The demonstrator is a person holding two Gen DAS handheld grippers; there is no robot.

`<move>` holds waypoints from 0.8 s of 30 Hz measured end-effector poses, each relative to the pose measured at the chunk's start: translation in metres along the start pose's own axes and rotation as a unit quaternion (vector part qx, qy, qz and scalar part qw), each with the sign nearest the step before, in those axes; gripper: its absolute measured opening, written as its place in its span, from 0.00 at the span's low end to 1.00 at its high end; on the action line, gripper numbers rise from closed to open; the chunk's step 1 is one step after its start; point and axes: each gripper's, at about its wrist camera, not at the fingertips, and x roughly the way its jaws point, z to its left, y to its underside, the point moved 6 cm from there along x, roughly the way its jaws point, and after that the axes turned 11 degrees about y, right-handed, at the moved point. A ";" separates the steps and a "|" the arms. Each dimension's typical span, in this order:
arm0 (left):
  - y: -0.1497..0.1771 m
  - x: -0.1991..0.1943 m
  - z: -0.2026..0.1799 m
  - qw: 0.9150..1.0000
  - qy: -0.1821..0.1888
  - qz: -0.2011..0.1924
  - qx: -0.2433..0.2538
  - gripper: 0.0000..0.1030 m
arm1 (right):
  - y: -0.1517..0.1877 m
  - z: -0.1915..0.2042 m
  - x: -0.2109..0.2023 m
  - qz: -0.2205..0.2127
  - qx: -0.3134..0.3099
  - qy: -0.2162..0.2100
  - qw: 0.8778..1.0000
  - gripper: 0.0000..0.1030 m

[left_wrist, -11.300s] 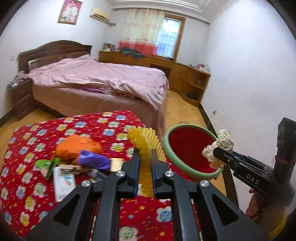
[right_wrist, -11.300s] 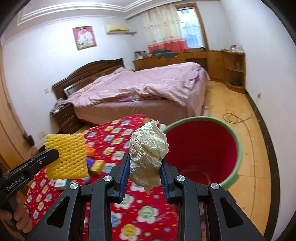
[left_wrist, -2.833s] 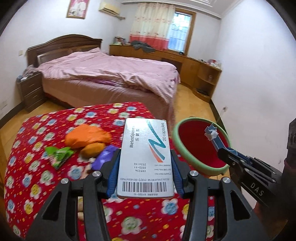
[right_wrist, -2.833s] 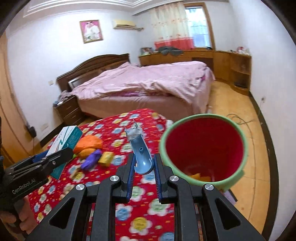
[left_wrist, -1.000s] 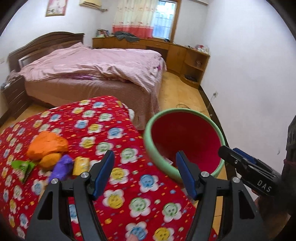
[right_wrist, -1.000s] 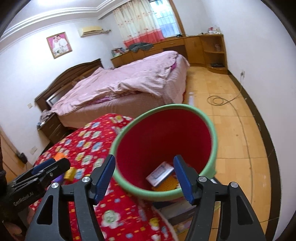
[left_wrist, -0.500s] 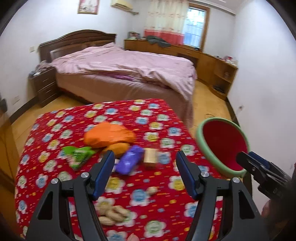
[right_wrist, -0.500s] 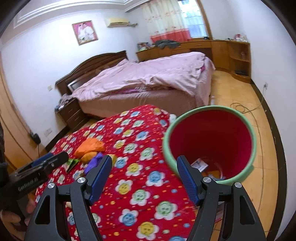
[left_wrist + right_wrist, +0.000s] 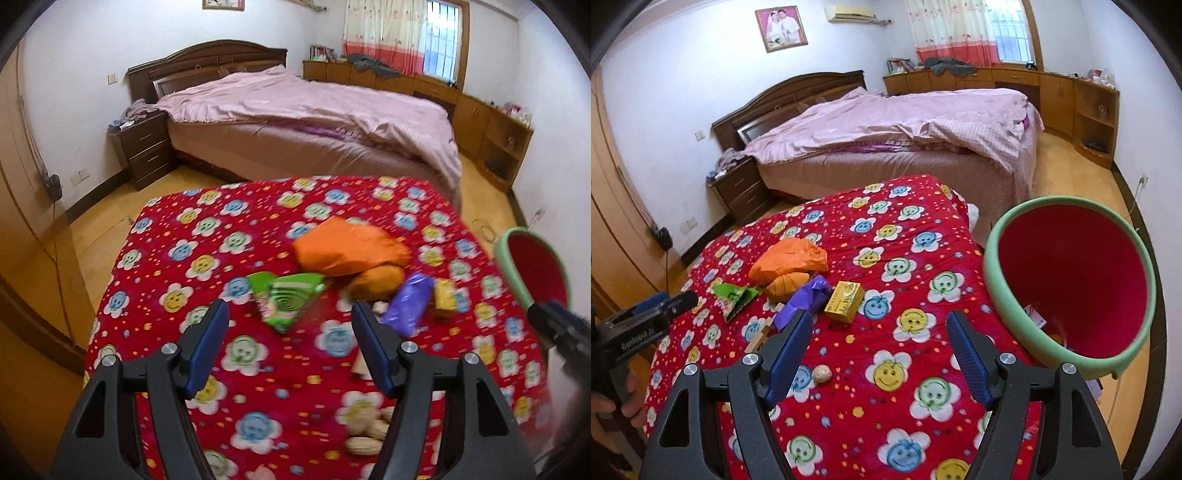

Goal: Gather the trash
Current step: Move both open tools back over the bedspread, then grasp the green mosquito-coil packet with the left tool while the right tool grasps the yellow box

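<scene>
Trash lies on the red flowered cloth (image 9: pixel 221 236): an orange bag (image 9: pixel 347 247) (image 9: pixel 790 258), an orange peel (image 9: pixel 376 282), a green wrapper (image 9: pixel 286 301) (image 9: pixel 733 297), a purple wrapper (image 9: pixel 406 304) (image 9: pixel 805 297), a yellow box (image 9: pixel 445 293) (image 9: pixel 845 301) and peanut shells (image 9: pixel 365 432). The green bin with red inside (image 9: pixel 1071 280) (image 9: pixel 528 266) stands at the cloth's right edge and holds some trash. My left gripper (image 9: pixel 290 332) is open and empty, just short of the green wrapper. My right gripper (image 9: pixel 879 343) is open and empty, near the yellow box.
A small round nut (image 9: pixel 822 373) lies near the right gripper. A bed with pink covers (image 9: pixel 314 110) stands behind the table, a nightstand (image 9: pixel 144 147) to its left. Wooden cabinets (image 9: pixel 1052 92) line the far right wall. A cable (image 9: pixel 487 229) lies on the floor.
Both grippers dropped their loads into the bin and swung back left over the cloth. The left gripper now faces the trash pile, closer than half a second ago.
</scene>
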 end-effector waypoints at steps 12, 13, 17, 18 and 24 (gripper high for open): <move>0.013 0.070 0.030 0.999 -0.011 0.047 0.003 0.78 | 0.003 0.032 0.046 0.025 -0.040 0.003 0.999 0.77; 0.013 0.074 0.032 0.999 -0.009 0.048 0.000 0.78 | 0.004 0.033 0.051 0.031 -0.044 0.006 0.999 0.77; 0.012 0.088 0.039 0.999 0.006 0.048 -0.023 0.78 | 0.009 0.038 0.068 0.052 -0.053 0.006 0.997 0.77; 0.011 0.091 0.040 0.998 0.011 0.048 -0.027 0.78 | 0.010 0.039 0.071 0.056 -0.055 0.005 0.997 0.77; 0.011 0.101 0.043 0.998 0.022 0.043 -0.050 0.77 | 0.010 0.046 0.088 0.065 -0.066 0.008 0.996 0.77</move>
